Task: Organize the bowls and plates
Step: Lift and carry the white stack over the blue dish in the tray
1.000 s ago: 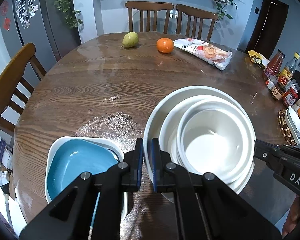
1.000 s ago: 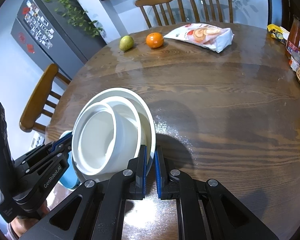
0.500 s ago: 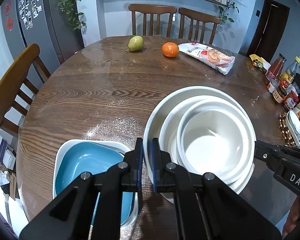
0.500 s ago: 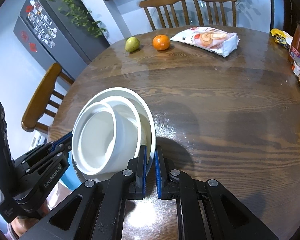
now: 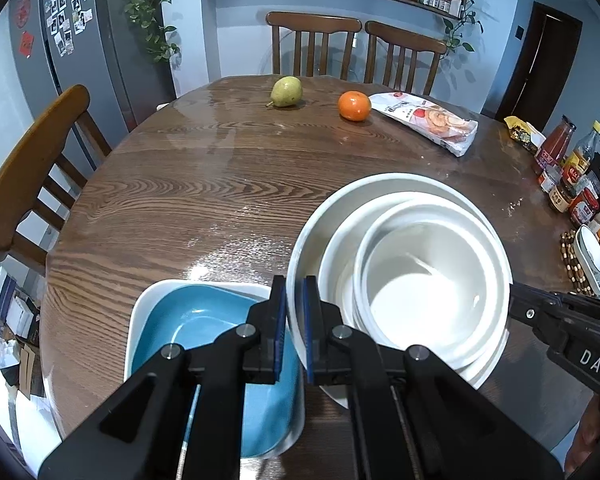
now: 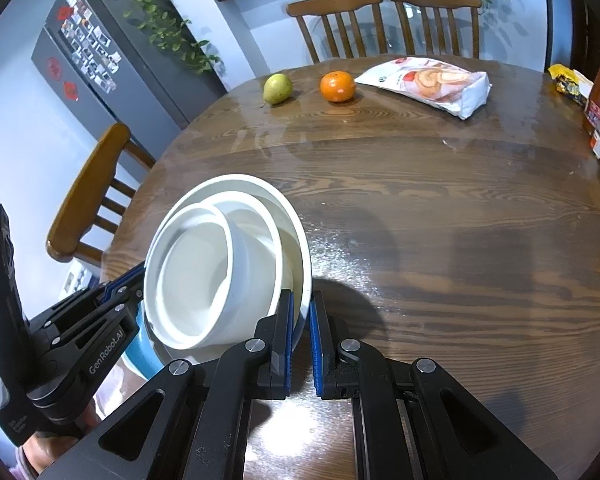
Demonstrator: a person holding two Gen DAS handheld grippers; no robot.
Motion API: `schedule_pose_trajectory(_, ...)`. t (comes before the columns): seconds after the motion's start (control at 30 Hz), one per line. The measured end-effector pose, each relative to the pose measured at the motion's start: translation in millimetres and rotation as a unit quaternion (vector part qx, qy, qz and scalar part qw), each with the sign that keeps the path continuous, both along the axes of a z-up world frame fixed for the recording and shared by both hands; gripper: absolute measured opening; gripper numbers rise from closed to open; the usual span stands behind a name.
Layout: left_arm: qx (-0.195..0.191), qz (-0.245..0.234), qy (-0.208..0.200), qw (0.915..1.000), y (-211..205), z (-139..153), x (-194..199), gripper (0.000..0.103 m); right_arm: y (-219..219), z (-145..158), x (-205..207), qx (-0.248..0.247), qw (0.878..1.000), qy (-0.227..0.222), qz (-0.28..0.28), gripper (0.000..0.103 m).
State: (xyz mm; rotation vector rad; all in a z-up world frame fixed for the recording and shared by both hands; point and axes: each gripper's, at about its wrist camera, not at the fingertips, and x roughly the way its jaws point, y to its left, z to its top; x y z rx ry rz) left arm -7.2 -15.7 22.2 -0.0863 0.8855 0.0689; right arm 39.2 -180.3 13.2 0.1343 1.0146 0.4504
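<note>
- My left tool [image 5: 295,288] is clamped tight on the left rim of the white plate [image 5: 312,216] — the rim runs between its blue pads.
- My right tool [image 6: 300,304] is pinched just as tight on the opposite rim of that plate [image 6: 296,216], so I have it held from both sides, tilted in the right wrist view.
- Two white bowls ride on the plate: the larger white bowl [image 5: 340,240] with the smaller white bowl [image 5: 428,288] nested inside it, both leaning toward my left tool in the right wrist view.
- The stack sits at the near part of the round wooden desk [image 5: 204,184]; I cannot tell whether it touches the desk.
- Just left of it, partly under my left tool, the blue dish [image 5: 196,320] lies inside a white square dish [image 5: 140,312].
- At the far edge of the desk are a pear [image 5: 286,91], an orange [image 5: 354,105] and a snack bag [image 5: 428,122] — well apart from the stack.
- Sauce bottles and jars [image 5: 568,176] stand at the right edge.
</note>
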Motion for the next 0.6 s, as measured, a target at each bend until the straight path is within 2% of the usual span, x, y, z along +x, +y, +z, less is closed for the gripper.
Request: schedule_pose_trajectory(0.6, 0.004, 0.026, -0.003, 0.9997, 35.0, 0.2, -11.4, 0.003, 36.1, -1.1, -4.2, 0.003, 1.0, -0.001, 0.024, 0.01)
